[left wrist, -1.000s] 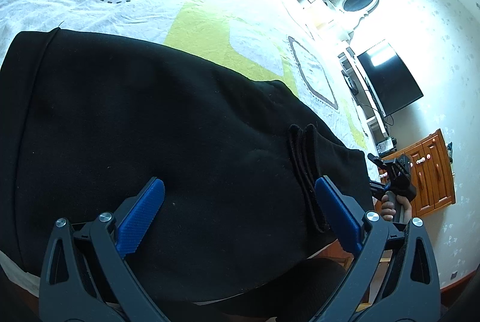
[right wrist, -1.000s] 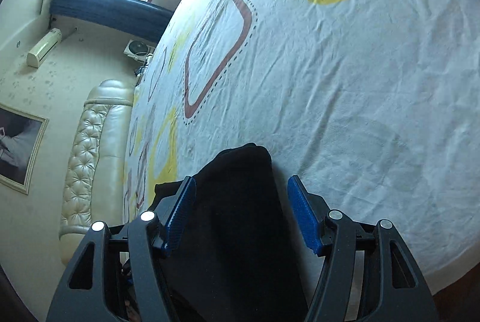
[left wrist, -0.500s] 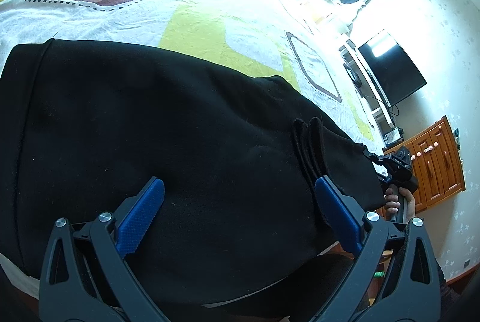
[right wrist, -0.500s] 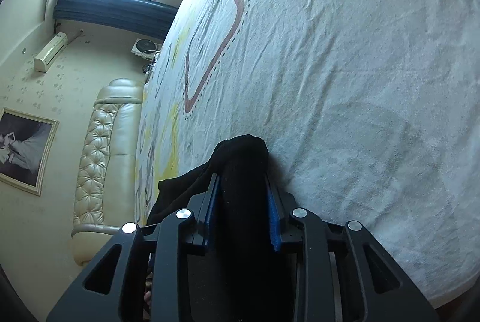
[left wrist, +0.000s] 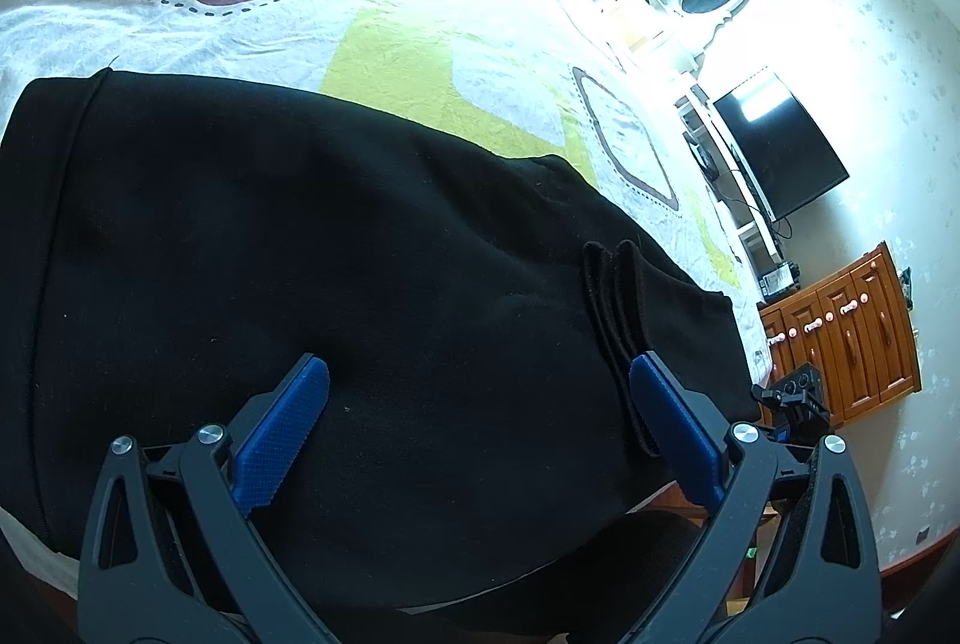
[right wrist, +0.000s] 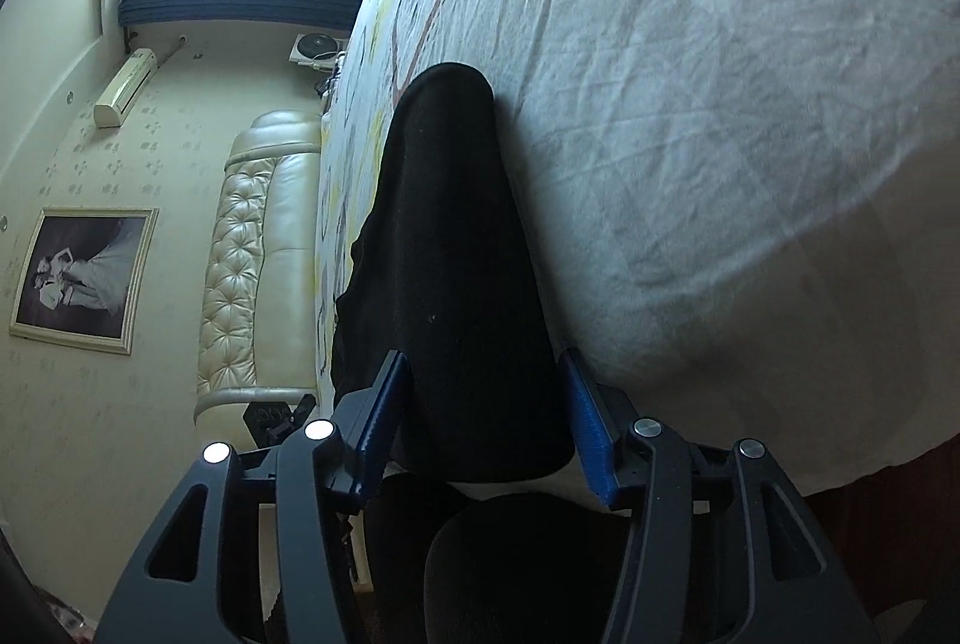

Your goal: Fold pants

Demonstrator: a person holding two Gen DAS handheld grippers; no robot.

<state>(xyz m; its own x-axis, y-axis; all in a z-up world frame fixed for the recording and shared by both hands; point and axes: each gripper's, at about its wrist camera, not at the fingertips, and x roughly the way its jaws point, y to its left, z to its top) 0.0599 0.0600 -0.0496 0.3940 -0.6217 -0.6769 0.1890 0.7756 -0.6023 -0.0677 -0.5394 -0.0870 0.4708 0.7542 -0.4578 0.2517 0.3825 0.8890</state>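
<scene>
Black pants (left wrist: 312, 272) lie folded on the patterned bed sheet (left wrist: 384, 44), with stacked cuffs (left wrist: 612, 296) at the right. My left gripper (left wrist: 474, 404) is open just above the pants near the bed's front edge. In the right wrist view a folded end of the pants (right wrist: 456, 248) lies on the sheet (right wrist: 720, 104), and my right gripper (right wrist: 486, 404) is open with its blue pads either side of the fabric, not pinching it. The right gripper also shows in the left wrist view (left wrist: 792, 398), past the pants' right end.
A cream tufted headboard (right wrist: 252, 260) stands at the bed's far end. A TV (left wrist: 774, 152) and a wooden cabinet (left wrist: 852, 332) stand against the wall past the bed's right side. The sheet beyond the pants is bare.
My right gripper shut on the pants' end half a second ago and has opened again and pulled back a little. The left gripper stays open over the pants.
</scene>
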